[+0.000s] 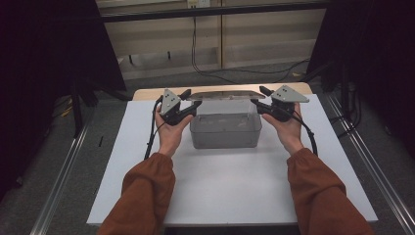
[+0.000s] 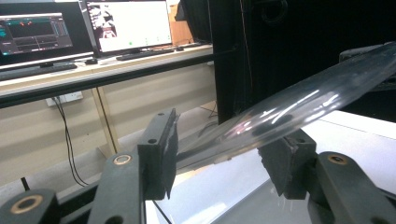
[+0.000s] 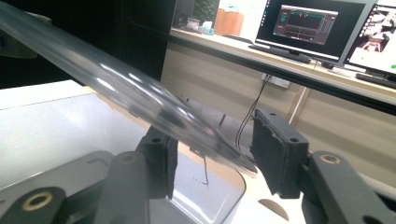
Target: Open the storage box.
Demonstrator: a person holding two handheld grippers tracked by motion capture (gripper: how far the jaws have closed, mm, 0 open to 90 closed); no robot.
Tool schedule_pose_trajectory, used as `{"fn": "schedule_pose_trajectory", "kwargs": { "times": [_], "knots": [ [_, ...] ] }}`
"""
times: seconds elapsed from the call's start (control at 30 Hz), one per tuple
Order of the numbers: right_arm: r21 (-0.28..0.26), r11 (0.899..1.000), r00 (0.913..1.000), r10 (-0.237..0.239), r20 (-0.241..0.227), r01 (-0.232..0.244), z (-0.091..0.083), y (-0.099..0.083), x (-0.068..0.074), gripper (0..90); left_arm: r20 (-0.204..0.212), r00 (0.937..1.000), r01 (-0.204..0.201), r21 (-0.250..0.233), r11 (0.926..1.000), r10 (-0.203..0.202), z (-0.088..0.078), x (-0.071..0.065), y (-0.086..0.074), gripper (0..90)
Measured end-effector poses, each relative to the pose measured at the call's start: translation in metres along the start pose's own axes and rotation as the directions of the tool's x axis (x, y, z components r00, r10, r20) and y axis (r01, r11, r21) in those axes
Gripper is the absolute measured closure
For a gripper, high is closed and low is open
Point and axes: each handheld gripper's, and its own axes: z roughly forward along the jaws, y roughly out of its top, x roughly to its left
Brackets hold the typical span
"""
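With the clear lid (image 1: 222, 95) at upper centre of the high view, held above the box (image 1: 226, 129) and clamped at each end by the part-closed left gripper (image 1: 192, 100) and right gripper (image 1: 257, 100), the next move likely calls for level, even travel.

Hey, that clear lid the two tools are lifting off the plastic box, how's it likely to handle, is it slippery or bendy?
Probably slippery: the clear lid looks glossy, with bright glare streaks. Likely light and fairly stiff: it spans between the left tool and the right tool above the box without visible sag. It sits tilted between the pads, so it might slide out if the squeeze is loose.
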Motion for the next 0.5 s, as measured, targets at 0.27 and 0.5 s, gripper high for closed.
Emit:
{"fn": "schedule_pose_trajectory", "kwargs": {
  "times": [0.27, 0.5],
  "knots": [
    [0.005, 1.0, 0.9999, 0.01, 0.006, -0.01, 0.0034, -0.0044, -0.0043, 62.2, -0.004, 0.9999, 0.009, -0.006, 0.9999, -0.009, 0.0041, 0.0019, -0.0007, 48.9],
    [-0.007, 1.0, 0.9999, 0.013, 0.008, -0.013, 0.0049, -0.0028, -0.006, 63.8, -0.023, 0.9997, 0.007, -0.005, 1.0, -0.007, 0.0073, 0.0071, -0.0016, 49.9]
  ]
}}
